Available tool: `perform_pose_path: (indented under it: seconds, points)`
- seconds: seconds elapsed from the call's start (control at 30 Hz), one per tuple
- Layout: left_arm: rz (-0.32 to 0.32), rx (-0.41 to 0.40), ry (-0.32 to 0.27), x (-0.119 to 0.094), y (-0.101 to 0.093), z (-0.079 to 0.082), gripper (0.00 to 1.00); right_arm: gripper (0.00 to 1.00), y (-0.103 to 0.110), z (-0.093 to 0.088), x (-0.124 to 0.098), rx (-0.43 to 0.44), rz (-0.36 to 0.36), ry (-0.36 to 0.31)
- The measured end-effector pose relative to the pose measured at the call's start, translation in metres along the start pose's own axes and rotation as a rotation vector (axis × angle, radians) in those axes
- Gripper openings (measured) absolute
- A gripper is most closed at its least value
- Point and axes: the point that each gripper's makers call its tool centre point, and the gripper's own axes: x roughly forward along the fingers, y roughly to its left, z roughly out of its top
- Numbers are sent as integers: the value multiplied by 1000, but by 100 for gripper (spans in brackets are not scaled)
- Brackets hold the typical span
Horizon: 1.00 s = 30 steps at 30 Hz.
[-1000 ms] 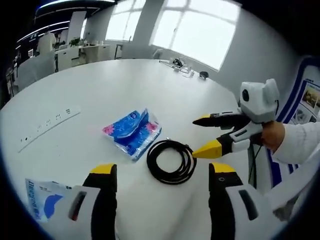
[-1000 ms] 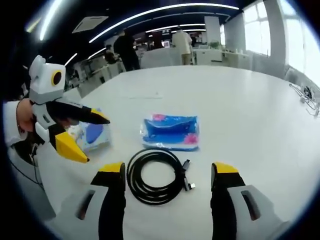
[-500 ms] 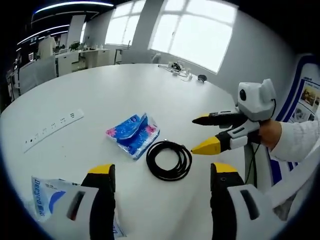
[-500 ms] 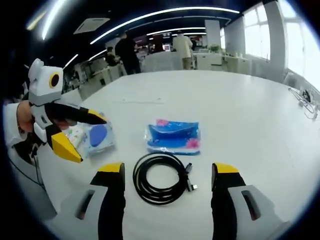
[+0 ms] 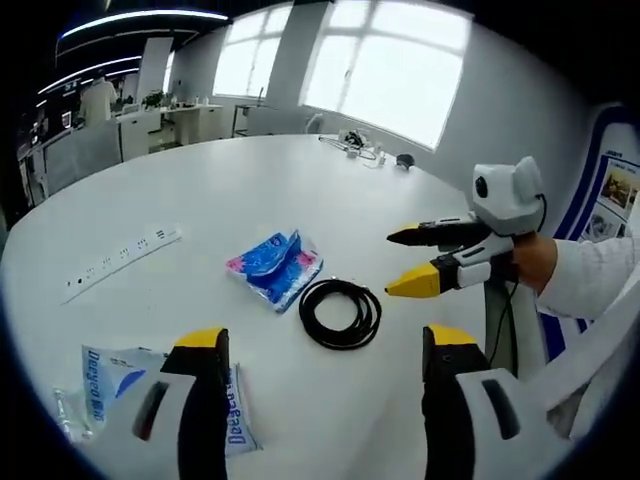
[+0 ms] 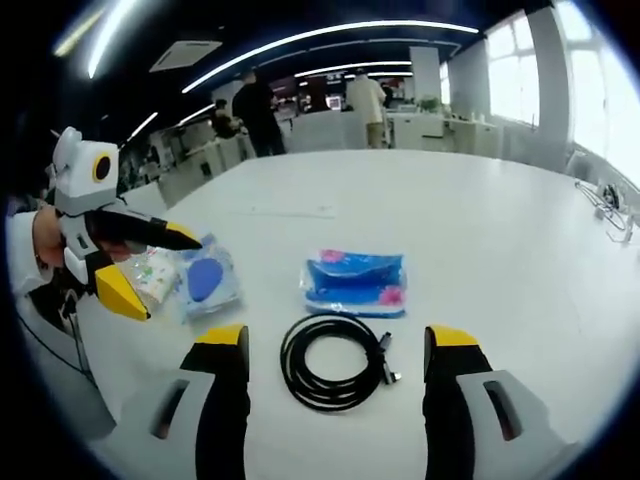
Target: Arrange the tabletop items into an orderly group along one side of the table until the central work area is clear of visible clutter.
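A black coiled cable (image 5: 340, 313) lies on the white round table (image 5: 200, 190), just beyond my left gripper (image 5: 325, 345), which is open with nothing between its jaws. A blue tissue pack (image 5: 275, 268) lies beside the coil on its far left. A white and blue packet (image 5: 105, 375) sits at the lower left, partly behind my left jaw. My right gripper (image 5: 400, 262) comes in from the right, open and empty, close to the coil. In the right gripper view the cable (image 6: 335, 360) lies between the open jaws of the right gripper (image 6: 337, 340), with the tissue pack (image 6: 355, 282) beyond and the packet (image 6: 200, 285) under the open left gripper (image 6: 165, 275).
A white power strip (image 5: 120, 262) lies toward the table's left side. Small items (image 5: 360, 140) and a dark mouse (image 5: 405, 157) sit at the far edge by the windows. Two people (image 6: 250, 110) stand among desks beyond the table. A sleeved hand (image 5: 560, 275) holds the right gripper.
Both views have drawn back from the table, so the cable, tissue pack and packet look smaller and more of the packet shows. The items themselves lie as before.
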Motion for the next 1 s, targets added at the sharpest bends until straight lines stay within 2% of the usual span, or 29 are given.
perform_pose_path:
  seconds: [0.53, 0.73, 1.0]
  points:
    - [35, -7, -34, -42, 10, -6, 83, 68, 11, 18, -19, -17, -5, -41]
    - [55, -5, -49, -63, 17, -8, 83, 69, 25, 25, -24, -12, 0, -66]
    - [92, -10, -54, -96, 32, -19, 83, 68, 45, 24, -22, -14, 13, -63]
